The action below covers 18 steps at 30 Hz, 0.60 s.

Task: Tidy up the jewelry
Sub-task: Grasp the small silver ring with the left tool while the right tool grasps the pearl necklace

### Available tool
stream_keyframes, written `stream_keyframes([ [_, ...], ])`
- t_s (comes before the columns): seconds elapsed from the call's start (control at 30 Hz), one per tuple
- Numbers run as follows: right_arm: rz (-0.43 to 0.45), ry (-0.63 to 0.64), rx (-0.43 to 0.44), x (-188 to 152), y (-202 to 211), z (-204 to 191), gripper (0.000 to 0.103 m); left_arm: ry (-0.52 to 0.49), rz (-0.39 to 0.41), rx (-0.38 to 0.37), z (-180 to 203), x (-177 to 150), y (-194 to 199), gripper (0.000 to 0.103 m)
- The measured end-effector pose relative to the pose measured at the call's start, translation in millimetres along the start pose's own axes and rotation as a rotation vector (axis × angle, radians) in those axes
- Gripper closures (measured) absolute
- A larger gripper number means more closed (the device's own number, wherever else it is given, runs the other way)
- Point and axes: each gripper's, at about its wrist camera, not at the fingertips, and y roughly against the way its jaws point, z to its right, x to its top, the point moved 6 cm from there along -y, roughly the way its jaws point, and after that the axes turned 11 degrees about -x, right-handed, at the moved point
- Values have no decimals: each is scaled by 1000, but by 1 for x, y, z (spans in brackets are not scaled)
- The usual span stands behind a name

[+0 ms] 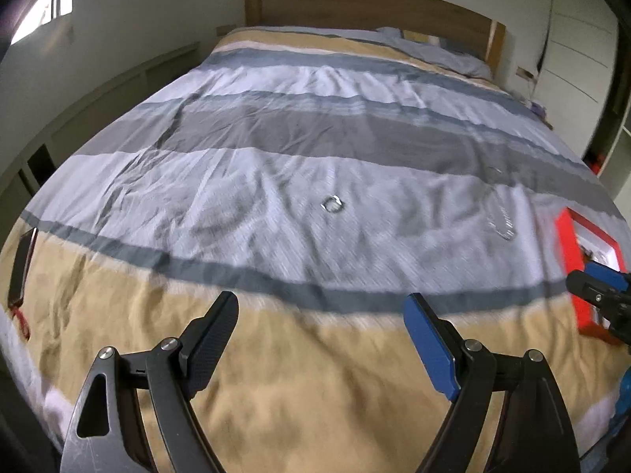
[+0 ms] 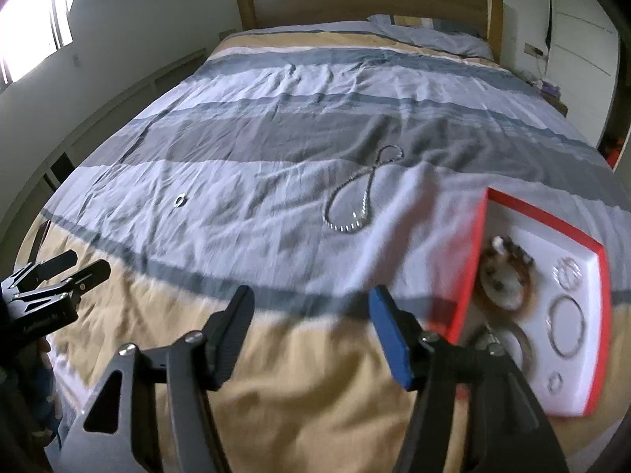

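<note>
partly done, i judge: the red-rimmed jewelry box (image 2: 572, 291) already holds bracelets and rings. left of it on the bed (image 2: 276, 126) lie a chain necklace (image 2: 355, 201) and, further left, a small ring (image 2: 181, 200). left tool (image 1: 321, 317) and right tool (image 2: 311, 309) gape, both carrying nothing.

Striped duvet (image 1: 276, 126), wooden headboard (image 1: 355, 6), grey pillow (image 2: 430, 33), window (image 2: 35, 27)

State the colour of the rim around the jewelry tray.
Red, framing the rectangular jewelry tray with its white insert; the right wrist view shows it best.
</note>
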Motion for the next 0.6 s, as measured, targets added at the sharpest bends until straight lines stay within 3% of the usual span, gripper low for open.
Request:
stream_keyframes([
  [0.2,-10,-32,17,31,-48,2,43,-6,-16,-32,-11,36,-60,20],
  [0.37,-31,-79,11,56,-89,10,38,8,-53,-38,-17,56,-112,30],
  [0.6,-109,-110,-24,61,-143,17,35,19,-64,-47,-25,59,-136,36],
])
